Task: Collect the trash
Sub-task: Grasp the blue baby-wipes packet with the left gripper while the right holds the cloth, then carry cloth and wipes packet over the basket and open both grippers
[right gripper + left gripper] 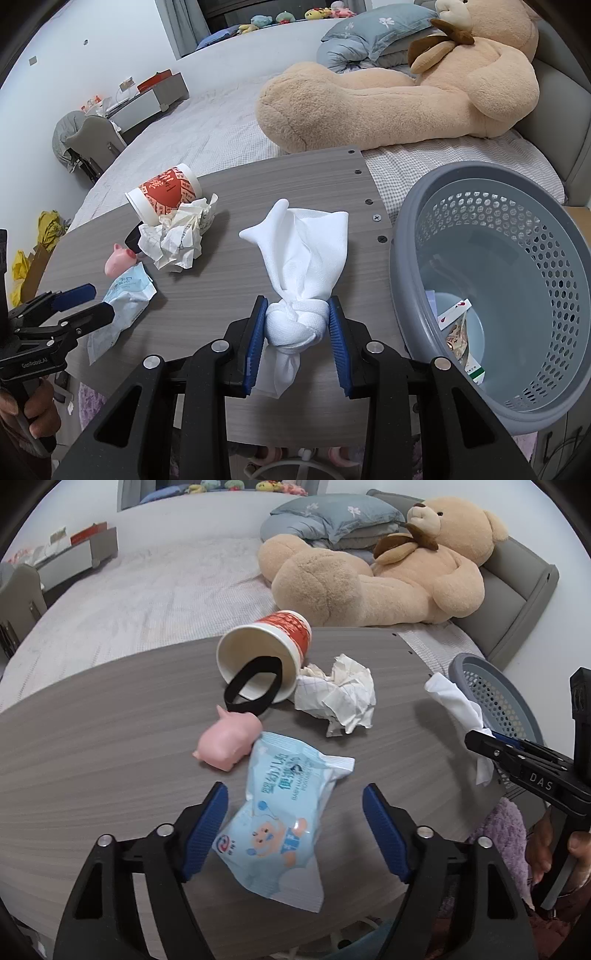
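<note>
Left gripper jaws spread wide, blue wet-wipe packet lying between them on the table, pads not pressing it. Just beyond: pink toy pig, then tipped paper cup with a black band hanging from its mouth, crumpled paper touching the cup's right side. Right gripper pinching the knot of a white cloth, above the table. Grey perforated basket far right at the table edge, a few scraps inside.
</note>
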Tool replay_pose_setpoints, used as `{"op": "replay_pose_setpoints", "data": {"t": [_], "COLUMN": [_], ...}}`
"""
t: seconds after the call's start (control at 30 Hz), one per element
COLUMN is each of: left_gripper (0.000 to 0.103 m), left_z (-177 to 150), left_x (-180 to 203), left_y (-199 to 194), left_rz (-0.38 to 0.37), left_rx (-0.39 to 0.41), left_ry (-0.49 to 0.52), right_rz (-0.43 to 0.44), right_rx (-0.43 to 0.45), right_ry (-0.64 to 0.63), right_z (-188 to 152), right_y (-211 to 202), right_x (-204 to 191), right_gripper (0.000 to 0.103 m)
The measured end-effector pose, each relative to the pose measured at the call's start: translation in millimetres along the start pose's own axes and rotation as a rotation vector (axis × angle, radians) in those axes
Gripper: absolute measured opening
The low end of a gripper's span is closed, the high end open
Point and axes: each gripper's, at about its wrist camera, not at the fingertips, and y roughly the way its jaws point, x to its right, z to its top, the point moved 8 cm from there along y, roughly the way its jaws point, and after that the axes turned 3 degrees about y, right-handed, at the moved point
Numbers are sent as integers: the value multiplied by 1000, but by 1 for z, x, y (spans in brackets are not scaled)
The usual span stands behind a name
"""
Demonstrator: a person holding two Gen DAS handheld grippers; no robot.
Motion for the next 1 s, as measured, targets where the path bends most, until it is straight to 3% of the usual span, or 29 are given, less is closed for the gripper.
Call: {"op": "replay_pose_setpoints", "data": {"t": [0.33, 0.57, 0.8, 1.0], "left_gripper": [77, 53, 52, 52], "left_z": [-15, -15, -14, 9], "left_x": [-5, 1, 11, 42], "left_y": [29, 26, 5, -20], "left_rz": [66, 63, 119, 141], "left_rx": [-93, -76, -29, 58], "left_ry": [39, 37, 20, 20], "right_rz": [-1, -3, 7, 24], "right_rx": [-1, 1, 13, 30], "right_ry": [-7, -4, 6, 26], "right_z": [0, 1, 3, 7], "right_y": [-2, -2, -6, -17], "right_x": [-1, 0, 5, 17], "right_gripper": [32, 32, 32, 32]}}
